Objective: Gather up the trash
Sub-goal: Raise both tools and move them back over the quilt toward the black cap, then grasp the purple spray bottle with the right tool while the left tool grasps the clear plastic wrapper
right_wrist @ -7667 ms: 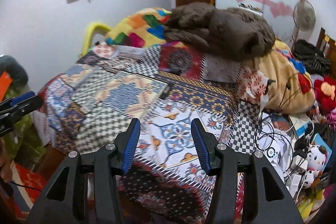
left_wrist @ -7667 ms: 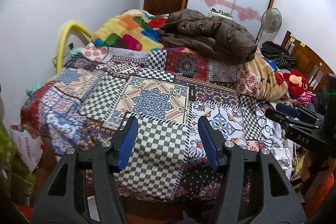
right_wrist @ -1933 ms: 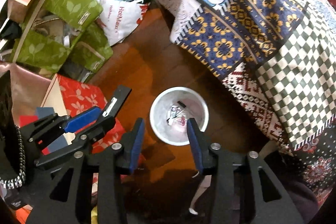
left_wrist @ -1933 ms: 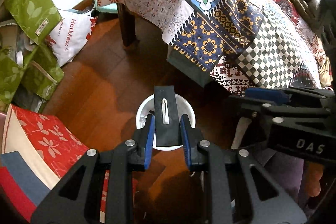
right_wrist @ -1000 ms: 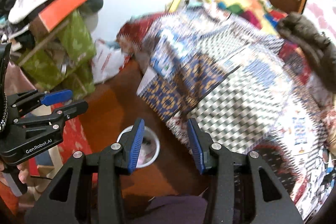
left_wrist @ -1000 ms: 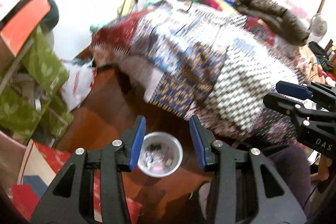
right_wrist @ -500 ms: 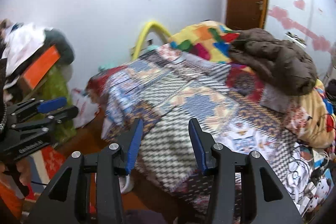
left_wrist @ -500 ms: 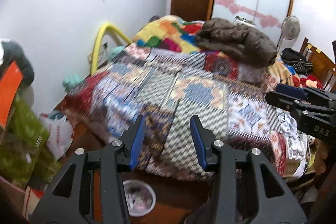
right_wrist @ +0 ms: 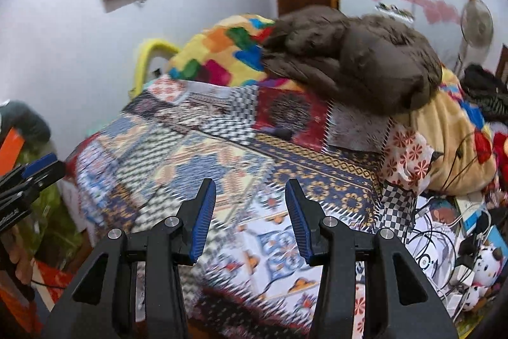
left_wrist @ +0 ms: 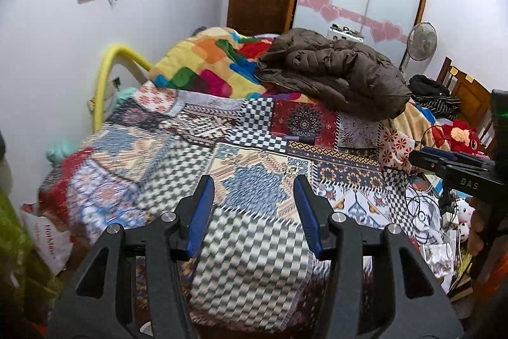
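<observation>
My left gripper [left_wrist: 254, 185] is open and empty, held above the near end of a bed with a patchwork cover [left_wrist: 254, 148]. My right gripper [right_wrist: 250, 188] is open and empty, also above the near end of the bed cover [right_wrist: 222, 154]. A small dark object [left_wrist: 300, 138] lies on the cover by the red patch; it also shows in the right wrist view [right_wrist: 281, 132]. The rim of the white trash cup [left_wrist: 146, 331] peeks out at the bottom edge of the left wrist view.
A brown jacket [left_wrist: 333, 75] and a colourful blanket [left_wrist: 206, 62] are piled at the far end of the bed. Cables, toys and clutter [left_wrist: 428, 218] fill the right side. A white shopping bag [left_wrist: 50, 240] and green bags [left_wrist: 12, 243] stand at the left.
Earlier my left gripper held a black flat object over the white cup on the floor and let it go. Both grippers have since tilted up from the floor to face the bed.
</observation>
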`<action>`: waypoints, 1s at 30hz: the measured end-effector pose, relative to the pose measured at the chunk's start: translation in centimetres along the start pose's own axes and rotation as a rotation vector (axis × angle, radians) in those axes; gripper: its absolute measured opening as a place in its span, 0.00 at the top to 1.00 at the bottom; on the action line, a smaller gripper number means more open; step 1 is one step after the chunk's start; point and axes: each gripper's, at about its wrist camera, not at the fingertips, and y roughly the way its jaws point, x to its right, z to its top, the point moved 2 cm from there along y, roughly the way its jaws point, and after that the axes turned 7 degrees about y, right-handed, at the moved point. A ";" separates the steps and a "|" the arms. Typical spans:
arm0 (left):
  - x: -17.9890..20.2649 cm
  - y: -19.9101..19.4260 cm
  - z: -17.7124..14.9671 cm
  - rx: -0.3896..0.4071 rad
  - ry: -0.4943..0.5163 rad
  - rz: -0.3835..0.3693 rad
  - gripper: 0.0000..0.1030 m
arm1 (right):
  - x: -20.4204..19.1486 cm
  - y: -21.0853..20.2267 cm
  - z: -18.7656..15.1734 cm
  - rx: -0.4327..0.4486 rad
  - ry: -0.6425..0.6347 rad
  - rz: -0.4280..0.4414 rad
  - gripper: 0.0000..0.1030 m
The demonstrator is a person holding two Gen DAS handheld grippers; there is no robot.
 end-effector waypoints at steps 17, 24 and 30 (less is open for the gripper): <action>1.1 22.6 2.9 -0.153 0.021 -0.075 0.51 | 8.8 24.9 6.2 -0.245 0.186 0.066 0.59; 2.1 27.7 3.2 -0.192 0.063 -0.110 0.51 | 8.8 30.9 7.4 -0.307 0.196 0.111 0.59; 2.7 29.7 3.2 -0.216 0.097 -0.118 0.51 | 8.2 32.9 7.8 -0.340 0.176 0.152 0.59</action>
